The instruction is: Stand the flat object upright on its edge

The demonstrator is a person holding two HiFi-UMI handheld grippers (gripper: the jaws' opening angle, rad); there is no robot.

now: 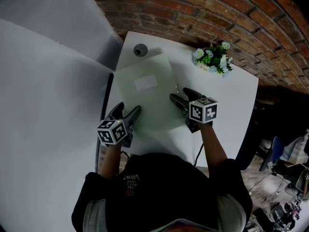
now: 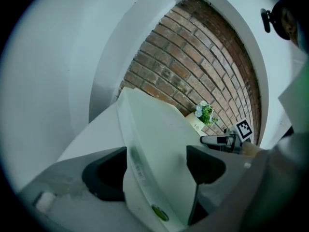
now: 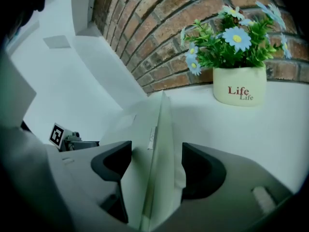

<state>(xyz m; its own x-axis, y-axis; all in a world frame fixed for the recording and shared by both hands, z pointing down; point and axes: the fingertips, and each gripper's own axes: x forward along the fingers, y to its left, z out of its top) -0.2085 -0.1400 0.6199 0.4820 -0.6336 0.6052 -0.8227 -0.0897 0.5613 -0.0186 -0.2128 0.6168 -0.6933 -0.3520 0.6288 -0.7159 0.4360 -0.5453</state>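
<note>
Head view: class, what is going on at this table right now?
A person works a pale green flat board on the white table with two hand-held tools. The left tool holds the board's left edge between its jaws, and the right tool holds its right edge. The board looks tipped up, but whether it stands on its edge yet is unclear.
</note>
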